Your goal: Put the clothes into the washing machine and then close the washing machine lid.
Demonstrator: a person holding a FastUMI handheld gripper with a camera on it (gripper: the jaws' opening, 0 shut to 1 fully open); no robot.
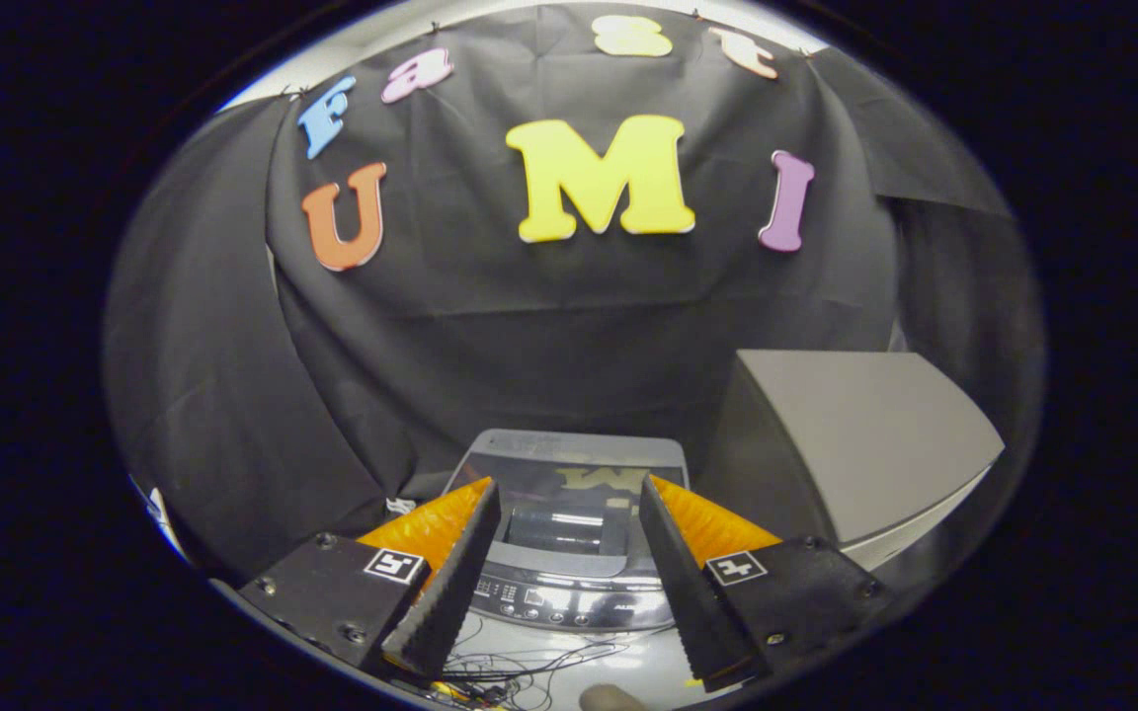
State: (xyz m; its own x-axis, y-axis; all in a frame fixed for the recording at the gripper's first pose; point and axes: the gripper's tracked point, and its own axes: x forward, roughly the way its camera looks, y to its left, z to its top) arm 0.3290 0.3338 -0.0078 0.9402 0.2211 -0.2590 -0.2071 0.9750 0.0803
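Note:
A small grey top-loading washing machine (569,464) stands just ahead of my fingers, against the black cloth wall. Its dark glass lid (574,472) lies flat over the drum, and a control panel (559,600) with buttons runs along its near edge. My gripper (569,494) hovers above the machine's front, open wide, with nothing between its fingers. No clothes are in sight.
A large grey box (865,444) with a sloping top stands right beside the machine, on its right. Thin wires (539,662) lie tangled on the white surface (648,671) in front of the machine. Black cloth (233,415) hangs behind and to the left.

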